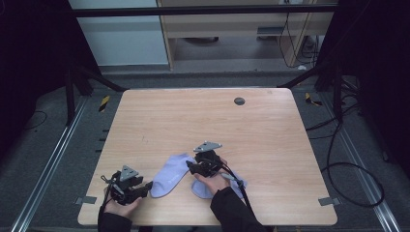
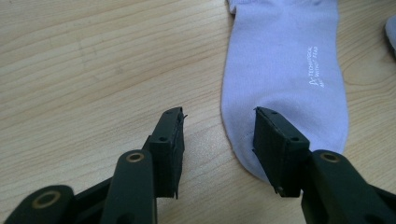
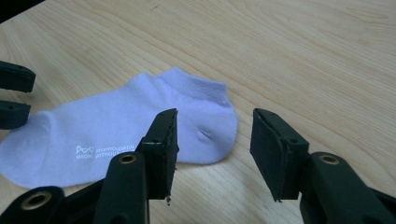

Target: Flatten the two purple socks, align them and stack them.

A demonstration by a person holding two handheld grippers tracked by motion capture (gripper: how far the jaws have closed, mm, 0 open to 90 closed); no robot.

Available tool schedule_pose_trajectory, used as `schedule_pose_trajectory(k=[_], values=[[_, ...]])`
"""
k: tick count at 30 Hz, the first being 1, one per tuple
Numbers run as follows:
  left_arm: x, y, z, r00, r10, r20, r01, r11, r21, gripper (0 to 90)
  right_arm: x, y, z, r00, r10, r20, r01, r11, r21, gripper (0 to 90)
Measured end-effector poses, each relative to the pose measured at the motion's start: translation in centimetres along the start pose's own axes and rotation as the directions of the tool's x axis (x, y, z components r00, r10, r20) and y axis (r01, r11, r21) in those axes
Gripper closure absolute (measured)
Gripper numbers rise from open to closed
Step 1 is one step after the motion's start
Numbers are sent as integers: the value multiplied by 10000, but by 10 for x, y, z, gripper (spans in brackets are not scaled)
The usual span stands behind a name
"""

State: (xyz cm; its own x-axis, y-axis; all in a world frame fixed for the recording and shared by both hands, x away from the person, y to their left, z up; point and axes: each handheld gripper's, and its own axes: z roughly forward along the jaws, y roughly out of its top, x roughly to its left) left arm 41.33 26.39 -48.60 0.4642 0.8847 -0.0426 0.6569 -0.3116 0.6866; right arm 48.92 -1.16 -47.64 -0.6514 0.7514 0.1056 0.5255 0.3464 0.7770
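High view: the left gripper (image 1: 145,186), jaws apart, sits at the toe of a lavender ankle sock (image 1: 170,175) near the tabletop's (image 1: 261,145) six o'clock edge. Left gripper view: the toe lies under one jaw, unpinched. Right gripper view: the right gripper (image 3: 212,140) gapes toward the heel at eleven o'clock. Soft, light, limp knit; pinch toe and cuff.

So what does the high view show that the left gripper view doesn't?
High view: the whole table with a dark round spot near its far edge, a second lilac sock partly under the right hand, the right gripper and the floor cables. Left gripper view: the white lettering on the sock and the left gripper with its jaws open, one pad over the sock's toe end. Both share that lilac sock lying flat on the wooden tabletop.
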Motion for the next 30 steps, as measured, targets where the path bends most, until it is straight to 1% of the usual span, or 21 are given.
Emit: schedule_pose_trajectory(k=[5, 6, 8, 9, 11, 15, 17, 18, 21, 23, 28, 30], values=[[-2, 0, 5, 9999, 29, 138, -31, 9999, 153, 550, -2, 1, 15, 9997, 160, 191, -166, 9993, 322, 546], [-2, 0, 6, 9998, 101, 171, -105, 9997, 238, 556, -3, 1, 18, 9995, 195, 255, -205, 9990, 396, 549], [-4, 0, 7, 9996, 157, 229, -164, 9993, 323, 576, -4, 0, 24, 9991, 157, 389, -178, 9984, 539, 569], [-5, 0, 8, 9994, 231, 238, -239, 9992, 336, 586, -5, -1, 26, 9990, 173, 412, -197, 9981, 586, 582], [-7, 1, 8, 9993, 254, 290, -264, 9990, 352, 614, -5, -2, 28, 9988, 223, 444, -251, 9976, 650, 615], [-9, 1, 9, 9991, 243, 337, -255, 9991, 351, 666, -5, -3, 30, 9991, 144, 406, -175, 9969, 769, 670], [-11, 2, 9, 9992, 156, 370, -170, 9991, 376, 718, -3, -4, 31, 9991, -44, 423, 5, 9959, 906, 717], [-11, 3, 9, 9990, 223, 379, -240, 9988, 431, 738, -3, -4, 31, 9990, -91, 428, 52, 9959, 905, 744], [-14, 4, 10, 9989, 191, 430, -212, 9986, 489, 817, -1, -4, 31, 9997, 5, 261, -29, 9956, 935, 858], [-15, 5, 10, 9985, 349, 429, -373, 9976, 576, 851, 0, -4, 29, 9997, -7, 250, -16, 9957, 924, 873], [-16, 7, 8, 9983, 317, 488, -340, 9983, 475, 861, 1, 0, 20, 10000, 24, 87, -29, 9984, 569, 878], [-15, 9, 4, 9985, 268, 482, -282, 9992, 290, 862, 1, 2, 15, 10000, 33, 28, -34, 9991, 434, 878]])
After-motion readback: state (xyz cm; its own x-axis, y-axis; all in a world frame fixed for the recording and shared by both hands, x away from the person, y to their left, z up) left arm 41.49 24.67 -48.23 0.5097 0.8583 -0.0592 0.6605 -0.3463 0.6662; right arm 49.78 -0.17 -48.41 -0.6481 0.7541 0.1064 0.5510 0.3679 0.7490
